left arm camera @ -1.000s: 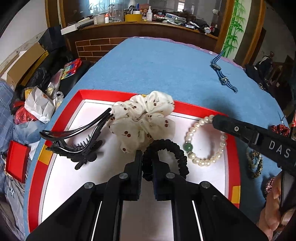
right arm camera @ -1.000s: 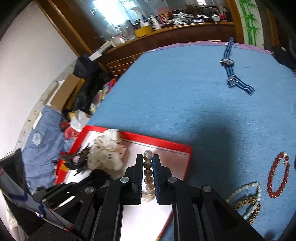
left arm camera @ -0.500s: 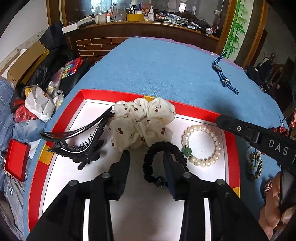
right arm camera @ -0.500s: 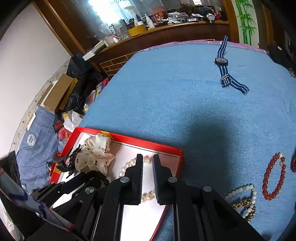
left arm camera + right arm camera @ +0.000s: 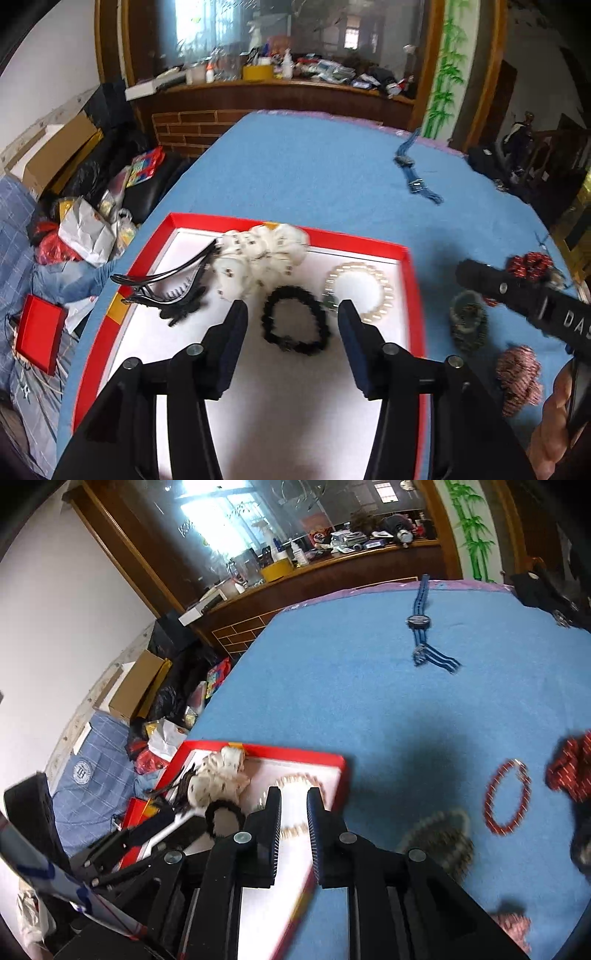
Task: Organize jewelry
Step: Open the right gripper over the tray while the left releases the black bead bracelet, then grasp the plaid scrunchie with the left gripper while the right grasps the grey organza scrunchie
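1. The left gripper (image 5: 291,325) has just been opening its jaws; they now stand apart, and the black hair tie (image 5: 294,322) lies loose on the white floor of the tray between them, touched by neither.
2. The right gripper (image 5: 293,814) has jaws nearly together with a narrow gap, clamped on nothing. The pearl bracelet (image 5: 360,291) lies flat in the tray beyond them, at centre right of the left wrist view.
3. Left to right, the red-rimmed tray (image 5: 364,242) holds a black claw clip (image 5: 166,291), a white spotted scrunchie (image 5: 258,258), the hair tie and the pearls.
4. Judged step: two drop-offs done, both hands free for the next pick.
5. To the right on the blue surface (image 5: 314,173) wait a red bead bracelet (image 5: 508,797), a red scrunchie (image 5: 570,770), a dark beaded pile (image 5: 439,840) too blurred to name surely, and further up a blue-striped watch (image 5: 421,629).
6. The next move likely calls for the right gripper to widen, swing right and descend over one loose piece.
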Demonstrator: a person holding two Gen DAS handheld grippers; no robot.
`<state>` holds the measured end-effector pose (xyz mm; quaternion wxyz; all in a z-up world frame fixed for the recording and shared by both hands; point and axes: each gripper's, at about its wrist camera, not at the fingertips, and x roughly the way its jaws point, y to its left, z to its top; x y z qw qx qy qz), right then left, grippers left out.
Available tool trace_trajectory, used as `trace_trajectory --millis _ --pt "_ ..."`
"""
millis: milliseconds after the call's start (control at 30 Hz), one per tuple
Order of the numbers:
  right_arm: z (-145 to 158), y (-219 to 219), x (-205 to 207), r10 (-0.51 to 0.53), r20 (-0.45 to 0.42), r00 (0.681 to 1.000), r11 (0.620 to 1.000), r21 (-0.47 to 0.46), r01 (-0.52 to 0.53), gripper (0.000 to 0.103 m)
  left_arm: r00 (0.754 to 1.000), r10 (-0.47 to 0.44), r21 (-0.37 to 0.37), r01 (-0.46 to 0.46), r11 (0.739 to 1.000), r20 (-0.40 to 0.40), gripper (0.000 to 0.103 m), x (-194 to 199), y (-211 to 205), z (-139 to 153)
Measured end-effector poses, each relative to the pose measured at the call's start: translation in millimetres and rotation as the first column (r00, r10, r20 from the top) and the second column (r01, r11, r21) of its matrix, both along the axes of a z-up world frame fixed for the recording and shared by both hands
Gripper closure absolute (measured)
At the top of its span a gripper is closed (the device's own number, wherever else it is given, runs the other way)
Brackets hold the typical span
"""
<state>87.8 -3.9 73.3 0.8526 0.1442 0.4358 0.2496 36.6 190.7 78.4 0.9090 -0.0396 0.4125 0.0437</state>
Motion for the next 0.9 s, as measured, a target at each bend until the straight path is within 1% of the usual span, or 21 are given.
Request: trace_trajectory --millis 100,233,433,567,633,667,700,800,900 --pt "2.7 -28.3 -18.4 -0.023 0.001 1.000 0.999 0.023 0.023 0.086 0.999 -0.046 0.001 0.046 0.999 0.020 0.052 -12.7 -21.8 5.7" --pt "4.7 -68.0 -37.0 -0.077 0.009 0.997 0.996 0.035 0.077 0.085 0.993 -0.112 0.000 0.112 0.994 0.025 0.052 -23.8 -52.9 7.1" --pt "3.4 -139.1 -60.4 -0.215 0.018 0.976 0.975 0.056 0.214 0.079 0.977 -0.211 0.003 0.211 0.978 0.012 0.051 -34.3 -101.9 4.4" --pt "-7.2 -177.0 -71.0 -0.291 0.003 0.957 0.954 0.077 0.290 0.077 0.960 -0.279 -0.012 0.278 0.960 -0.017 0.048 -36.7 -132.8 -3.6" --pt "-14.8 -195.7 -74.1 -0.330 -0.017 0.944 0.940 0.090 0.330 0.075 0.947 -0.319 -0.038 0.317 0.948 -0.042 0.042 -38.4 -146.7 -10.1" --pt "-18.6 -204.2 -74.9 -0.344 -0.029 0.939 0.934 0.099 0.345 0.075 0.942 -0.332 -0.043 0.330 0.943 -0.052 0.037 -38.2 -152.9 -12.7" --pt "-20.7 -211.2 -75.3 -0.351 -0.036 0.936 0.930 0.105 0.353 0.075 0.937 -0.344 -0.042 0.342 0.939 -0.062 0.035 -38.7 -161.5 -16.1" --pt "-24.4 -226.3 -78.9 -0.374 -0.044 0.927 0.919 0.120 0.376 0.075 0.922 -0.376 -0.040 0.374 0.926 -0.095 0.033 -35.8 -182.5 -27.9" --pt "-26.0 -239.8 -84.4 -0.388 -0.041 0.921 0.911 0.131 0.390 0.075 0.917 -0.377 -0.050 0.373 0.926 -0.134 0.033 -29.0 -194.9 -39.6"
